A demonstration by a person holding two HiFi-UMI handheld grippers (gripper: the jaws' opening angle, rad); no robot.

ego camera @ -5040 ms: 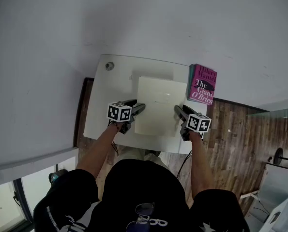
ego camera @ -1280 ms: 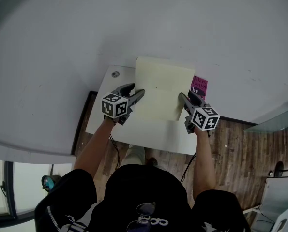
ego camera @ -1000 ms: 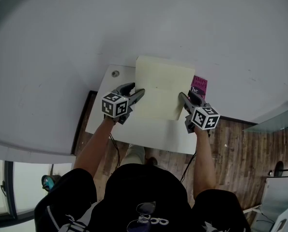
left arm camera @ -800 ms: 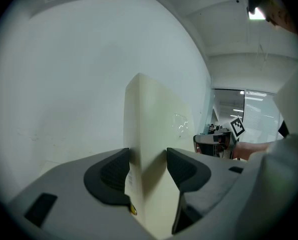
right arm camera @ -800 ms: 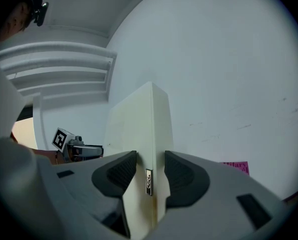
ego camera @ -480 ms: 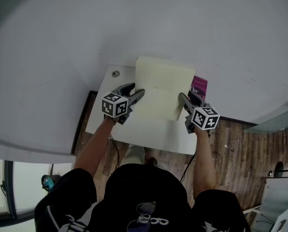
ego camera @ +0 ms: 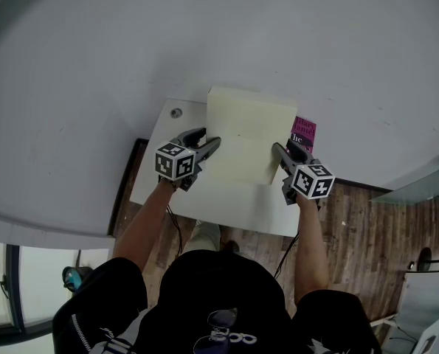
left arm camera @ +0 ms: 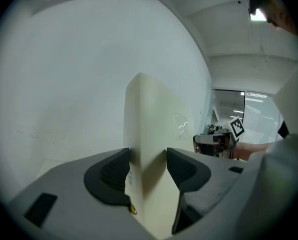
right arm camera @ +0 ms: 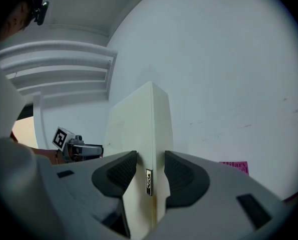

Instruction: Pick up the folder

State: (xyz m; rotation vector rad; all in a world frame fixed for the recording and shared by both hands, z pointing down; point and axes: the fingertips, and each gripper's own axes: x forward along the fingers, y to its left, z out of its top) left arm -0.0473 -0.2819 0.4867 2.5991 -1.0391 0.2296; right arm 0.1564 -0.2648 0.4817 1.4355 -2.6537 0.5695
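A thick cream folder is held up off the white table, tilted with its far edge raised toward the wall. My left gripper is shut on the folder's left edge. My right gripper is shut on its right edge, where a small metal label shows between the pads. In the left gripper view the right gripper appears past the folder. The right gripper view shows the left gripper the same way.
A pink book lies on the table's far right corner, partly hidden behind the folder and the right gripper. A round cable hole sits at the table's far left. A white wall rises just behind the table. Wooden floor lies to the right.
Five seconds ago the folder lay flat on the table between the grippers. Now it is lifted and tilted up. Over the last second nothing has moved.
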